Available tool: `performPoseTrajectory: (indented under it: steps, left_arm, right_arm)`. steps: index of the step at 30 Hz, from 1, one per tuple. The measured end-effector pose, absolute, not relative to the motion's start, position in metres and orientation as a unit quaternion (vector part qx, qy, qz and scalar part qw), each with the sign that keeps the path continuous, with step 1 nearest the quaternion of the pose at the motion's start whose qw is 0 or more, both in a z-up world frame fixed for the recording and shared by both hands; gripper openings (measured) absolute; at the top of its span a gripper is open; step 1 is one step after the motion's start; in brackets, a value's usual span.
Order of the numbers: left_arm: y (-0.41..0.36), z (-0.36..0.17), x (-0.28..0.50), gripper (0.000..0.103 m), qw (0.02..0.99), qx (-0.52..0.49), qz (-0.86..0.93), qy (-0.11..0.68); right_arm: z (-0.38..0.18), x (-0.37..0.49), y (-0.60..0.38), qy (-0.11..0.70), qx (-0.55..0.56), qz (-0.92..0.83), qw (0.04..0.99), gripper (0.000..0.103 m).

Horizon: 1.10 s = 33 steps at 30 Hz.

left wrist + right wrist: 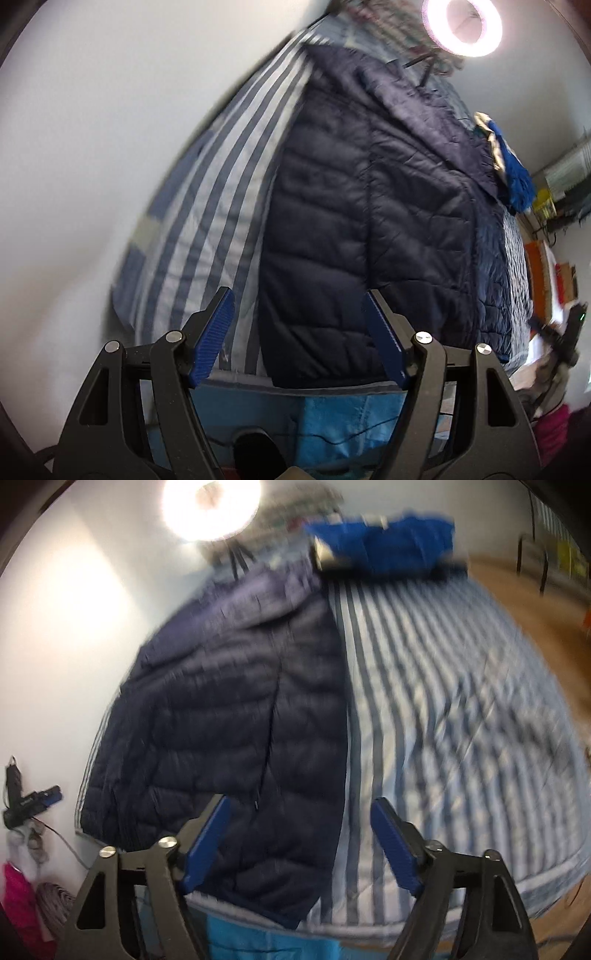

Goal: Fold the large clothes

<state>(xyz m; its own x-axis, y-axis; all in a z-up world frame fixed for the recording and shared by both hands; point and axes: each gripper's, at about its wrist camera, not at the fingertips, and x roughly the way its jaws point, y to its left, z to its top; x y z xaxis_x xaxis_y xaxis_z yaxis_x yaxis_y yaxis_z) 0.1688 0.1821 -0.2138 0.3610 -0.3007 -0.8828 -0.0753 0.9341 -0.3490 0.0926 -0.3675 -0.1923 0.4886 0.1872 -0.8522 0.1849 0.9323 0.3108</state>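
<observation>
Presently: navy puffer jacket [354, 221] flat on striped bed [443, 701]; left gripper [299, 339] and right gripper [299, 845] above jacket hem, jaws spread, empty.

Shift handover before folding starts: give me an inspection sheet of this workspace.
Surface: bed with striped blue-white cover, blurred.
Job's things: dark navy puffer jacket lying on the bed, its hem towards the near edge.
Clutter: bright blue garment at the bed's far end.
Grippers: left tool open, empty; right tool open, empty, above the jacket's hem.
Cables: thin black cable below the bed edge.
Surroundings: lit ring light, white wall.
</observation>
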Motion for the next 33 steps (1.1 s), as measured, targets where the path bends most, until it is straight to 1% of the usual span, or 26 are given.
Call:
performPoseTrajectory:
  steps: [3,8,11,14,17,18,19,20,21,23,24,25,26,27,28,30,33]
  left_arm:
    - [0.186,-0.233,0.17,0.074,0.79,-0.187,-0.07,0.579]
    - [0.187,-0.256,0.169,0.073,0.767,-0.206,-0.074,0.603]
    - [0.185,-0.267,0.168,0.067,0.755,-0.215,-0.078,0.615]
    - [0.176,-0.268,0.17,0.063,0.754,-0.201,-0.086,0.619]
    - [0.167,-0.269,0.173,0.054,0.757,-0.188,-0.086,0.619]
    - [0.166,-0.268,0.174,0.045,0.758,-0.191,-0.087,0.618]
    - [0.165,-0.269,0.175,0.038,0.755,-0.197,-0.092,0.618]
    - [0.164,-0.27,0.177,0.026,0.753,-0.203,-0.096,0.619]
    - [0.163,-0.271,0.177,0.017,0.752,-0.204,-0.097,0.619]
    - [0.157,-0.269,0.179,0.01,0.757,-0.198,-0.099,0.615]
    - [0.156,-0.266,0.179,0.008,0.76,-0.198,-0.101,0.611]
    - [0.154,-0.263,0.178,0.008,0.763,-0.199,-0.102,0.606]
    - [0.153,-0.261,0.178,0.007,0.766,-0.203,-0.102,0.601]
    - [0.153,-0.256,0.177,0.006,0.771,-0.211,-0.104,0.592]
    - [0.153,-0.252,0.176,0.006,0.775,-0.217,-0.105,0.585]
    - [0.155,-0.243,0.173,0.006,0.783,-0.226,-0.106,0.57]
    - [0.159,-0.227,0.17,0.005,0.794,-0.248,-0.108,0.544]
  right_arm:
    - [-0.22,0.089,-0.372,0.534,0.219,0.007,0.817,0.076]
    - [-0.241,0.085,-0.371,0.559,0.222,0.011,0.799,0.073]
    - [-0.248,0.087,-0.369,0.568,0.224,0.022,0.792,0.072]
    - [-0.252,0.086,-0.365,0.575,0.224,0.03,0.786,0.07]
    - [-0.255,0.089,-0.361,0.577,0.234,0.039,0.782,0.069]
    - [-0.257,0.092,-0.36,0.578,0.237,0.041,0.78,0.069]
    - [-0.259,0.093,-0.358,0.579,0.239,0.042,0.778,0.069]
    - [-0.259,0.094,-0.357,0.58,0.239,0.043,0.778,0.069]
    - [-0.26,0.096,-0.355,0.579,0.24,0.046,0.778,0.067]
    - [-0.261,0.099,-0.354,0.58,0.248,0.056,0.774,0.053]
    - [-0.262,0.099,-0.354,0.582,0.253,0.059,0.771,0.051]
    - [-0.263,0.1,-0.354,0.582,0.256,0.059,0.77,0.041]
    - [-0.263,0.101,-0.355,0.583,0.262,0.063,0.767,0.034]
    - [-0.264,0.101,-0.356,0.581,0.275,0.071,0.763,0.023]
    - [-0.263,0.101,-0.357,0.577,0.287,0.075,0.761,0.014]
    - [-0.255,0.1,-0.357,0.564,0.293,0.077,0.768,0.007]
    - [-0.238,0.097,-0.358,0.542,0.294,0.081,0.783,0.004]
